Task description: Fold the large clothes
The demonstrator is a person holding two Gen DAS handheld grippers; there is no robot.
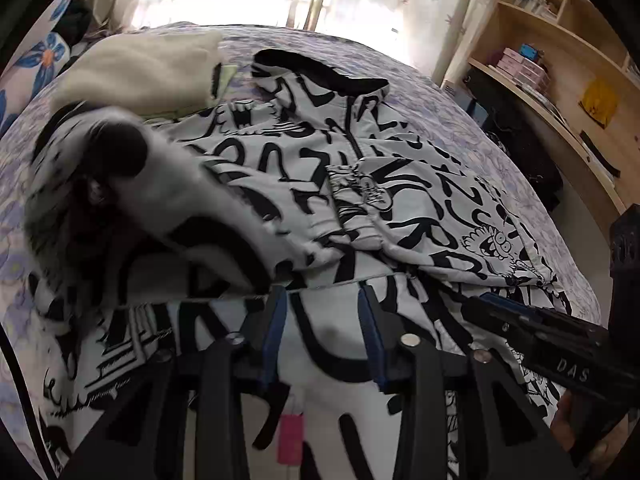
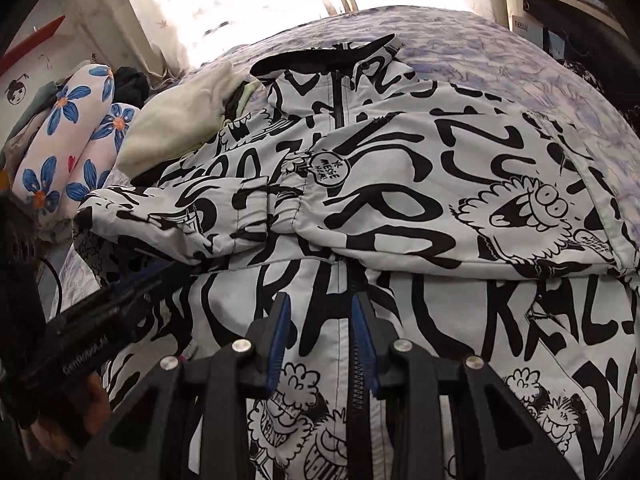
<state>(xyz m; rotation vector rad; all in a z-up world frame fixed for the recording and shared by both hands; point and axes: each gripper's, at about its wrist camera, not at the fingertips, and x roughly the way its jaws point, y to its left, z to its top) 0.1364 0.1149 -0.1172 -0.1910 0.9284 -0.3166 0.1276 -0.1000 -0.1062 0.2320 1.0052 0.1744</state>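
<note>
A white jacket (image 1: 400,208) (image 2: 400,200) with black graffiti print lies zipped, front up, on the bed. Both sleeves are folded across its chest, and their cuffs meet near the zip. In the left wrist view the left sleeve (image 1: 140,200) is a blur close to the lens. My left gripper (image 1: 323,304) is open over the lower front, with nothing pinched between its blue pads. In the right wrist view its tips (image 2: 180,270) sit at that sleeve's lower edge. My right gripper (image 2: 320,304) (image 1: 476,304) stands open above the zip, its pads apart and bare.
A folded cream garment (image 1: 140,72) (image 2: 176,120) lies beside the jacket's shoulder. The bed has a lilac floral sheet (image 1: 460,120) (image 2: 520,60). Flowered pillows (image 2: 72,140) are at the left. Wooden shelves and a desk (image 1: 560,40) stand to the right. A pink tag (image 1: 290,436) hangs near the hem.
</note>
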